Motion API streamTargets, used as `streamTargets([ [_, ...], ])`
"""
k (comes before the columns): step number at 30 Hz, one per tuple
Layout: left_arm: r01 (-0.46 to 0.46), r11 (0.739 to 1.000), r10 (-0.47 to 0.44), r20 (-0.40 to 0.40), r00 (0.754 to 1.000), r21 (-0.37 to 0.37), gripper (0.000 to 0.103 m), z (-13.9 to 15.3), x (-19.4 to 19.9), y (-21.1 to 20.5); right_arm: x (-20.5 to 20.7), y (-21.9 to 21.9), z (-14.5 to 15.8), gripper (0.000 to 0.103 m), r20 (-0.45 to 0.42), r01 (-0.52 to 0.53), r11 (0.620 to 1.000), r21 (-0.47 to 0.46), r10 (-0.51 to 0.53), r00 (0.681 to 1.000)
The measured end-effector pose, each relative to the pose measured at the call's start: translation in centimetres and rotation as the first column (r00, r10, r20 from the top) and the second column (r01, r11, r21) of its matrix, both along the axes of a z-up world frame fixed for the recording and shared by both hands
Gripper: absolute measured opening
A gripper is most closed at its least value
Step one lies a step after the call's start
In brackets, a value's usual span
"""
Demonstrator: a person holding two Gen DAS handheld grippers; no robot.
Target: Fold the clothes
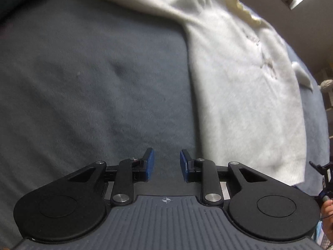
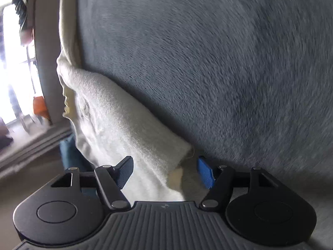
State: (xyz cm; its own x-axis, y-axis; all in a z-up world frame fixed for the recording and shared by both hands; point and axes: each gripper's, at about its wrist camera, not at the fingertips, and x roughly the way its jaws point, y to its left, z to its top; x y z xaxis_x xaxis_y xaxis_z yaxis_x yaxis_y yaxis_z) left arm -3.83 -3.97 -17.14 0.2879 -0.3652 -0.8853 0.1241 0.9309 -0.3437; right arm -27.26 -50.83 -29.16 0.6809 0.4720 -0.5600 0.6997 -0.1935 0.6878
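Sweater (image 1: 245, 95), cream-white and fuzzy, lay spread on the grey-blue blanket (image 1: 83, 83), body mostly flat, one sleeve (image 1: 116, 2) running away from the body toward the far side of the blanket. Frilly collar (image 1: 247, 10) and a small dark mark on the chest were visible. Ribbed hem (image 1: 291, 175) sat at the near end of the sweater, beside the left gripper (image 1: 167, 165).

Left gripper: jaws partly apart, nothing between the blue pads (image 1: 150, 162), only bare blanket under them, just beside the sweater's long edge. Not touching the sweater.

Right gripper (image 2: 165, 171): jaws wide apart, a bunched fold of the sweater (image 2: 133, 129) sat in the gap between them. Pads (image 2: 205, 174) did not look pressed on the cloth, so no grip as far as the right wrist view showed. View was motion-blurred.

Progress, judged: early to middle. The edge of the sweater next to the right gripper looked doubled over, possibly a sleeve or side laid in, but hard to confirm. The far sleeve was not yet folded in, the body not yet folded in half, no neat stack. Left to do: bring in the far sleeve, fold the body hem to collar, tidy up.
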Motion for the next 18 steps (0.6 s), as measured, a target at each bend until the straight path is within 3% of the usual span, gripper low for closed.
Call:
streamTargets([
  [3, 0.107, 0.993, -0.105, 0.042, 0.994, -0.046, 0.032, 0.1, 0.4, -2.5, 0.2, 0.8, -1.4, 0.069, 0.031, 0.091, 0.994, 0.056, -0.093, 0.995],
  [4, 0.166, 0.985, -0.164, 0.032, 0.986, -0.056, 0.035, -0.3, 0.5, -3.9, 0.4, 0.9, -1.3, 0.063, 0.022, 0.106, 0.994, 0.027, -0.107, 0.994],
  [5, 0.239, 0.97, -0.239, -0.006, 0.971, -0.049, 0.035, -1.1, 0.4, -5.5, 0.4, 1.1, -1.0, 0.048, 0.007, 0.12, 0.993, -0.011, -0.12, 0.993],
  [7, 0.355, 0.935, -0.355, -0.046, 0.934, -0.003, 0.035, -2.6, -0.2, -8.3, 0.5, 1.5, -0.4, 0.032, -0.025, 0.146, 0.985, -0.093, -0.148, 0.989],
  [8, 0.395, 0.918, -0.393, -0.037, 0.919, 0.048, 0.034, -3.0, -0.8, -9.4, 0.7, 1.7, 0.5, 0.022, -0.027, 0.142, 0.977, -0.158, -0.148, 0.989],
  [10, 0.437, 0.89, -0.438, -0.022, 0.899, 0.13, 0.035, -3.6, -1.9, -10.4, 1.6, 2.2, 3.0, 0.011, -0.002, 0.102, 0.942, -0.321, -0.108, 0.994],
  [12, 0.405, 0.909, -0.402, -0.045, 0.915, 0.097, 0.035, -4.1, -1.8, -9.6, 3.4, 3.3, 7.0, 0.008, 0.06, 0.021, 0.851, -0.525, 0.012, 0.998],
  [13, 0.388, 0.918, -0.384, -0.057, 0.922, 0.081, 0.035, -4.4, -1.8, -9.2, 4.7, 4.5, 9.5, 0.008, 0.099, -0.026, 0.769, -0.638, 0.115, 0.988],
  [14, 0.37, 0.927, -0.366, -0.07, 0.928, 0.065, 0.035, -4.6, -1.7, -8.8, 6.4, 6.9, 11.9, 0.008, 0.104, -0.106, 0.648, -0.754, 0.277, 0.955],
  [15, 0.352, 0.935, -0.348, -0.082, 0.934, 0.045, 0.035, -4.9, -1.7, -8.3, 8.2, 9.6, 14.2, 0.007, 0.075, -0.173, 0.493, -0.853, 0.444, 0.893],
  [16, 0.333, 0.943, -0.33, -0.094, 0.939, 0.014, 0.035, -5.2, -1.5, -7.5, 10.0, 12.3, 16.5, 0.007, 0.019, -0.209, 0.314, -0.926, 0.592, 0.806],
  [18, 0.306, 0.952, -0.307, -0.112, 0.945, -0.03, 0.035, -5.5, -1.3, -6.3, 12.7, 19.4, 18.0, 0.008, -0.225, -0.27, -0.077, -0.96, 0.786, 0.576],
])
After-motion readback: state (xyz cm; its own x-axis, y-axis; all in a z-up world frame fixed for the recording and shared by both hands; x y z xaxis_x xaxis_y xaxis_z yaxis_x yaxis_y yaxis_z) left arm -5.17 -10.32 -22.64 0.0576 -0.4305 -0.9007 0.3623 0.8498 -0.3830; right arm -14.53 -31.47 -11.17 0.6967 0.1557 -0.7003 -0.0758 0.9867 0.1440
